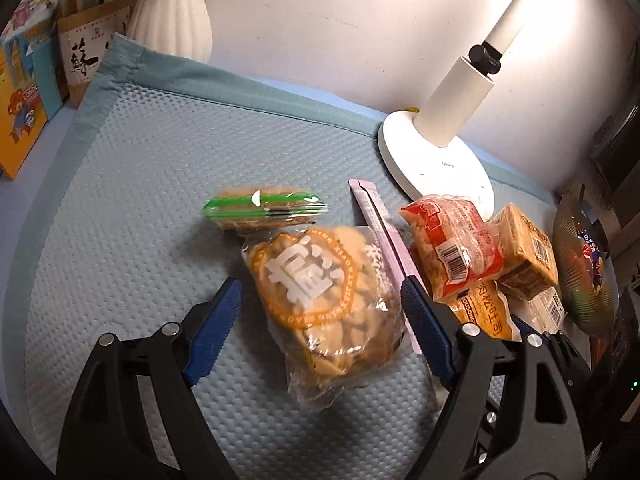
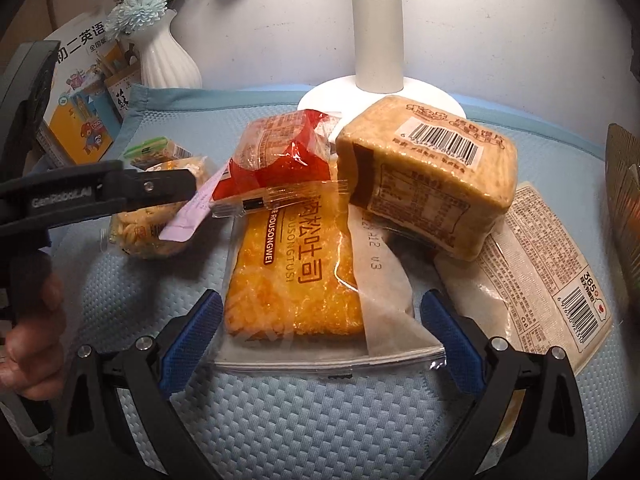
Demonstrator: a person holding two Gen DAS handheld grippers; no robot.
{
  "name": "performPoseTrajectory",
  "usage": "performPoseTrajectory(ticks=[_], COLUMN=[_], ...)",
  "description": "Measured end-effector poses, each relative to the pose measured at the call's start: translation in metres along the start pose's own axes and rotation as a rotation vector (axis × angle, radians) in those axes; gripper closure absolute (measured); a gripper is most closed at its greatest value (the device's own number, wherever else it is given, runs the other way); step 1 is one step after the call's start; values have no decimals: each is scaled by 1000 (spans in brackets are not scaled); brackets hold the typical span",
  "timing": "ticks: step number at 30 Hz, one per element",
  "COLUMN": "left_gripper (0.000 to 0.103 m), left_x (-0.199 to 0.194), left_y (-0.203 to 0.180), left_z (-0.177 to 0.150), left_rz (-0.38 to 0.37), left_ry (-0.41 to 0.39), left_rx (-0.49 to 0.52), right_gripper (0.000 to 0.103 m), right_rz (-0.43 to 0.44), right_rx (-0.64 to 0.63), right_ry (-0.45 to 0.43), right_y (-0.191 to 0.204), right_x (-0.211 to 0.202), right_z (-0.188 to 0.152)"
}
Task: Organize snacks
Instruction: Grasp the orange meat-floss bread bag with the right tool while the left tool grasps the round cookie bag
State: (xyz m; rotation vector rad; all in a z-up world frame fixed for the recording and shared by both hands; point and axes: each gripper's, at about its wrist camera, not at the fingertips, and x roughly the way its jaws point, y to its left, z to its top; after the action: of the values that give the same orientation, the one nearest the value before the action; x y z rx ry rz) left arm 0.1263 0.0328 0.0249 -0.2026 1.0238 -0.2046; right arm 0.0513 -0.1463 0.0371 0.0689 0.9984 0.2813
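At far left, books (image 2: 80, 120) lean by a paper bag (image 1: 86, 48); one cover reads "初二英语 全国版". Beside them stands a ribbed white vase (image 2: 168, 60) with pale blue flowers (image 2: 140, 12). A quilted blue mat (image 1: 140, 152) covers the counter.

On the mat, a green-wrapped biscuit pack (image 1: 264, 208) lies furthest left of the snacks. Just in front, a clear bag of pale crunchy pieces (image 1: 324, 300), printed with an orange ring and a large white character, sits between the spread fingers of the left tongs (image 1: 320, 304), which do not pinch it. A person's hand (image 2: 32, 320) holds these tongs, marked "GenRobot.AI". A thin pink sachet (image 1: 384, 236) lies along the bag's right edge.

Next, a red-wrapped pastry (image 2: 280, 152) with a barcode rests atop a flat golden toast pack (image 2: 292, 272) reading "肉松吐司 ROUSONGTUSI" and "ROUSONGWEI". The right tongs (image 2: 324, 336) are wide apart around the near end of this pack, not gripping. A tan bread block (image 2: 432, 184) with barcode leans on a flat pale packet (image 2: 540, 288) marked "365". Behind stands a white lamp (image 1: 440, 160). Something dark and shiny (image 1: 580, 264) sits far right, unclear.
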Motion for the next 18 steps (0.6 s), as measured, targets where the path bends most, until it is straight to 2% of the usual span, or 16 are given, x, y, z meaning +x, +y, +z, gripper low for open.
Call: performPoseTrajectory(ticks=[3,4,8,10,13,18], left_gripper=[29,38,44,44,45,45], left_x=[16,20,16,5,-14,-44], left_y=[-7,-9,-12,-7,7,19], left_z=[5,5,-3,-11,-27,-68], left_rz=[34,47,51,38,39,-4], left_ry=[5,9,-10,-12,-24,-43], left_rx=[3,6,46,41,36,45], right_gripper=[5,5,14,16,16,16], right_rz=[-19,-27,-36,-36,-10,60], right_rx=[-14,-20,-15,-13,-20,-3], right_ry=[5,6,-22,-34,-4,39], right_y=[3,4,4,5,6,-2], right_x=[1,1,-5,-10,-20,-59], right_z=[0,-1,-3,-7,-19,-65])
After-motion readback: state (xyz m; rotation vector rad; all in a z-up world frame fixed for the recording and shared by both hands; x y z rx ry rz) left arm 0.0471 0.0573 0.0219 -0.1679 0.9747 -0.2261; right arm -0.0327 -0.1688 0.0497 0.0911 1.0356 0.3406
